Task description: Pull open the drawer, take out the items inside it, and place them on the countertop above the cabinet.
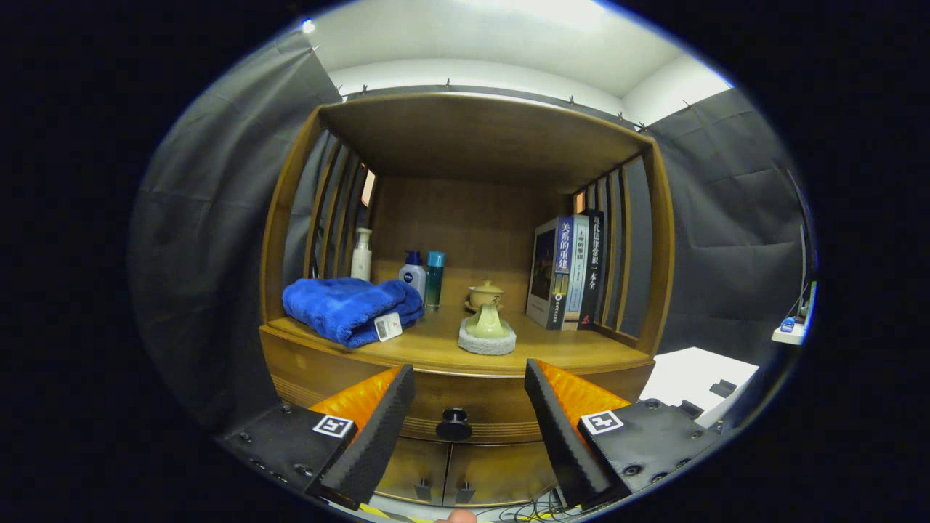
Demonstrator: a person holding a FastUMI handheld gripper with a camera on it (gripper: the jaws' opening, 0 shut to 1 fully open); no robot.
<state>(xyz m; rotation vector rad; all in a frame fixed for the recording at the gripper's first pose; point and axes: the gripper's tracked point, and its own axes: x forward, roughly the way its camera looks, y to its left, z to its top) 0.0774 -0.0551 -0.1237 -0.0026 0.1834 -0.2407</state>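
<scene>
Gripper (pixel 468 418) fingers are spread wide, nothing pinched, with the drawer's black knob (pixel 454 423) sitting right between them, drawer (pixel 465 407) shut. Above the knob, on the countertop (pixel 436 349): a folded blue towel (pixel 349 309), pale green ceramic piece (pixel 487 328), little teapot (pixel 484 294), bottles (pixel 414 276), books (pixel 570 270).

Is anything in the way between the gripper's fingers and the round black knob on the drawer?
Nothing visible. The gripper is open, and the round black knob on the closed wooden drawer sits in the gap between its black fingers, just ahead, untouched. The blue towel lies higher, on the countertop.
</scene>
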